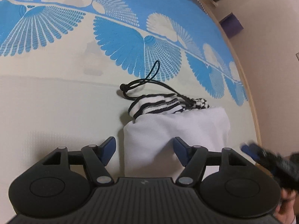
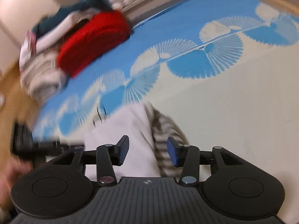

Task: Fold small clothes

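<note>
Your left gripper (image 1: pixel 143 150) hangs open over the near edge of the folded white knit garment (image 1: pixel 177 128); nothing is pinched. Your right gripper (image 2: pixel 147 153) is open too, the garment below its jaws. It lies on the blue-and-cream fan-patterned mat (image 1: pixel 56 93), its black-and-white striped part (image 1: pixel 158 102) and black drawstring (image 1: pixel 142 84) sticking out, probably needing tucking.

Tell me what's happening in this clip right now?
A person is folding small clothes on a blue-and-cream patterned bedspread with two handheld grippers. A folded white garment with a black-and-white striped lining and black drawstring lies on it. The left gripper is open, its fingers either side of the garment's near edge without pressing it. The right gripper is open above it, holding nothing. A blurred pile of clothes topped by a red knit waits at the bed's edge.
</note>
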The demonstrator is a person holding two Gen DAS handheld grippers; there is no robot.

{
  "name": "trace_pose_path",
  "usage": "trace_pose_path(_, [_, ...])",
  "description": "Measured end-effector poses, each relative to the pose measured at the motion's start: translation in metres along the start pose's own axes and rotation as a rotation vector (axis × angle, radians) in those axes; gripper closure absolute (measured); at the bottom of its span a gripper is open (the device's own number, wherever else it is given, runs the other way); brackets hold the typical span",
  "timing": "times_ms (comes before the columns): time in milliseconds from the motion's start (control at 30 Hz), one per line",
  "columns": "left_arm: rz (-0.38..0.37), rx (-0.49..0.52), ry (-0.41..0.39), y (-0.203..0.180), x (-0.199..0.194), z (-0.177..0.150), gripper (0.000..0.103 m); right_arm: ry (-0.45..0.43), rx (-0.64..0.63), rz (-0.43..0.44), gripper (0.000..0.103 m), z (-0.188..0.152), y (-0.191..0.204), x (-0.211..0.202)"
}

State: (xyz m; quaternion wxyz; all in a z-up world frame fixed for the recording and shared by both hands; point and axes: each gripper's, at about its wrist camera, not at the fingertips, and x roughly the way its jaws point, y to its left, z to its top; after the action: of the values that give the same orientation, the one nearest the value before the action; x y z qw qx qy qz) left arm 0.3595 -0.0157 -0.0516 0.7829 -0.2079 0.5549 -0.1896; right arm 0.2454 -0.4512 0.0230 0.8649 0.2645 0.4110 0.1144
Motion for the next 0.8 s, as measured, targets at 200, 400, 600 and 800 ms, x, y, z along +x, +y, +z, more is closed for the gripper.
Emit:
trace_pose_path(200, [0.034,0.024,-0.045,-0.01,-0.009,-0.005,0.03,0.046,0.093,-0.049,0.052,0.024,0.0,0.073])
trace_pose_path(400, [0.072,0.107,-0.066,-0.024,-0.015,-0.007,0.03,-0.045,0.031,0.013,0.101,0.03,0.017,0.073])
trace_pose_path(600, [0.089,0.179,-0.074,-0.035,-0.026,-0.014,0.03,-0.013,0.011,-0.298,0.101,0.027,0.008,0.09])
trace_pose_path(800, [0.03,0.288,-0.069,-0.054,-0.043,-0.03,0.03,-0.034,-0.016,-0.318,0.095,0.016,0.015,0.082])
